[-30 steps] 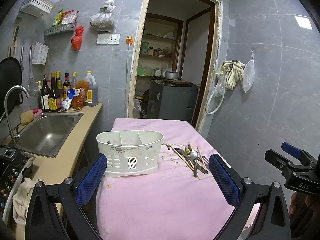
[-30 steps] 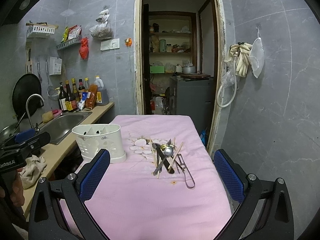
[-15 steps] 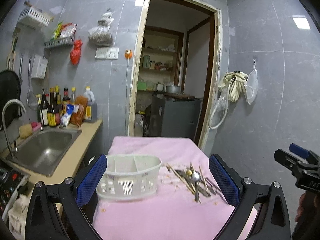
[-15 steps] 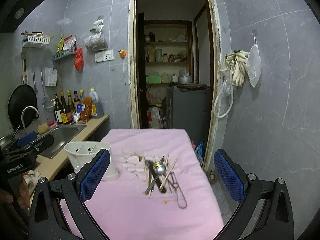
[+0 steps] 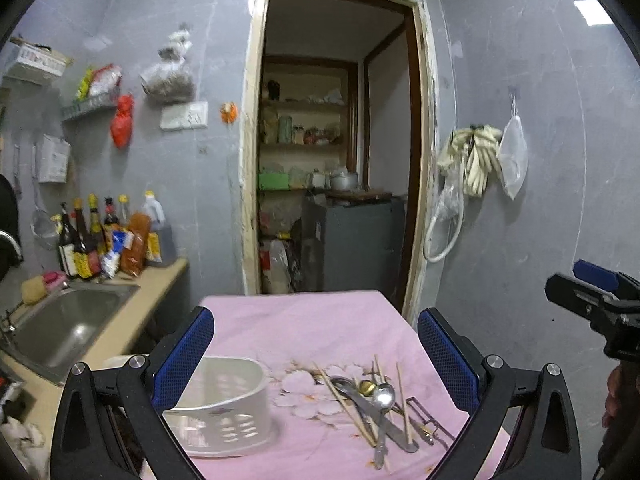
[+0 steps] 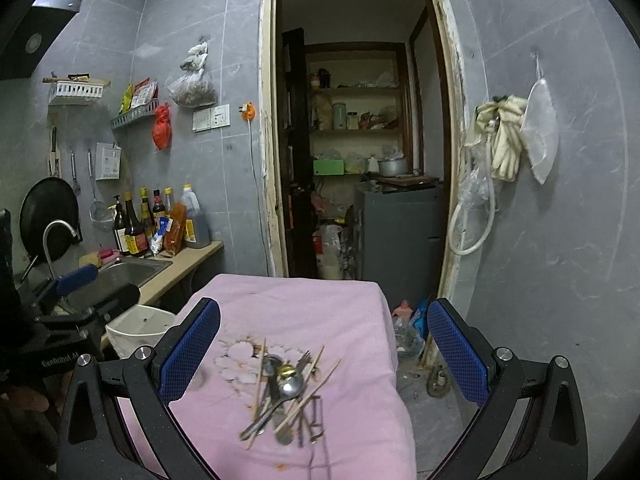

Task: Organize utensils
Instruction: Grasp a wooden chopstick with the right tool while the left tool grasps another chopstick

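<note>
- Left gripper (image 5: 316, 354): fingers spread wide, nothing between them. It hangs above the near end of the table (image 5: 304, 320), tilted toward the far wall rather than down at the work.
- Right gripper (image 6: 324, 346): likewise spread and empty, at lower centre of its view, framing the utensil pile (image 6: 286, 388). Probably staged for a first pick.
- Utensil pile: lower right in the left view, lower centre in the right. Spoons, a fork, chopsticks and a wire-handled tool lie crossed on the pink cloth; none sorted yet, in my judgement.
- Caddy (image 5: 224, 404): white slotted plastic, lower left of the left view, well apart from the pile, partly behind the left finger. Its inside is blurred; contents cannot be made out.
- Sink (image 5: 64, 328) at left edge: basin appears empty.
</note>
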A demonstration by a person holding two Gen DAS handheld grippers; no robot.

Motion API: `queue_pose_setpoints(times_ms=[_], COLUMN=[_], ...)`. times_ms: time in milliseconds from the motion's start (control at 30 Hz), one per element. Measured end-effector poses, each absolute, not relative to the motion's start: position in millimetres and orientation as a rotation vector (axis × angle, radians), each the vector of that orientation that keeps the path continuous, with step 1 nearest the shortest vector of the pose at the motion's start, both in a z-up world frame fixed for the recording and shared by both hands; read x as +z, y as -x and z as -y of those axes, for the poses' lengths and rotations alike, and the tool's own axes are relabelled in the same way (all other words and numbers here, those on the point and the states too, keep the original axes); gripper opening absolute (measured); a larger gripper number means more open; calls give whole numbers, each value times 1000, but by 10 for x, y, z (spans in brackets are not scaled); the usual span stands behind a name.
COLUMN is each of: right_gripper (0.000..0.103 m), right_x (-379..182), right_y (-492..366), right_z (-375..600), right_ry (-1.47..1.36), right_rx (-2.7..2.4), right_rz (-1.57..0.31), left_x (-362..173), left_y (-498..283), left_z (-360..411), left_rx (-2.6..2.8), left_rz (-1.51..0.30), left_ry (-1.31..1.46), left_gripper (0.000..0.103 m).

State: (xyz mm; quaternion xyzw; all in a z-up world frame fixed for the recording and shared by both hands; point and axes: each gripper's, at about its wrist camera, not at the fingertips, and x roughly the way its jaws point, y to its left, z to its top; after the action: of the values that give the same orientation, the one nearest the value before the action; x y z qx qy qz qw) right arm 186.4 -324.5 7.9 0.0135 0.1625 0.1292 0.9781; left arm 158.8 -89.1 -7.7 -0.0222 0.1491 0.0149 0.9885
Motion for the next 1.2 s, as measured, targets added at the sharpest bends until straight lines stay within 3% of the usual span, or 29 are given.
queue_pose_setpoints(times_ms=[267, 500, 633, 767, 900, 1200], right_gripper=[99, 80, 57, 49, 32, 23], right_x=[-416, -997, -1396, -1741, -2020, -2378], right_y=[-2690, -3221, -3501, -3727, -3866, -3999], right_z=[3537, 3513, 3444, 3365, 3247, 2969], right_ry=[-79, -112, -166, -207, -225, -220], right_rx=[335, 424, 457, 473, 501, 541], right_rz=[-462, -589, -674, -746, -813, -943], left_x=[-479, -832, -1079, -1312, -1521, -1715], left_y=[-2176, -2699, -2953, -3180, -3357, -3518], left_z=[1140, 1222, 1156, 1069, 998, 960], left_rx=[37, 80, 120, 156, 192, 193], left_rz=[-412, -539, -627, -716, -820, -910], left_ry=[79, 111, 168, 220, 270, 332], left_gripper=[100, 77, 62, 50, 28, 20])
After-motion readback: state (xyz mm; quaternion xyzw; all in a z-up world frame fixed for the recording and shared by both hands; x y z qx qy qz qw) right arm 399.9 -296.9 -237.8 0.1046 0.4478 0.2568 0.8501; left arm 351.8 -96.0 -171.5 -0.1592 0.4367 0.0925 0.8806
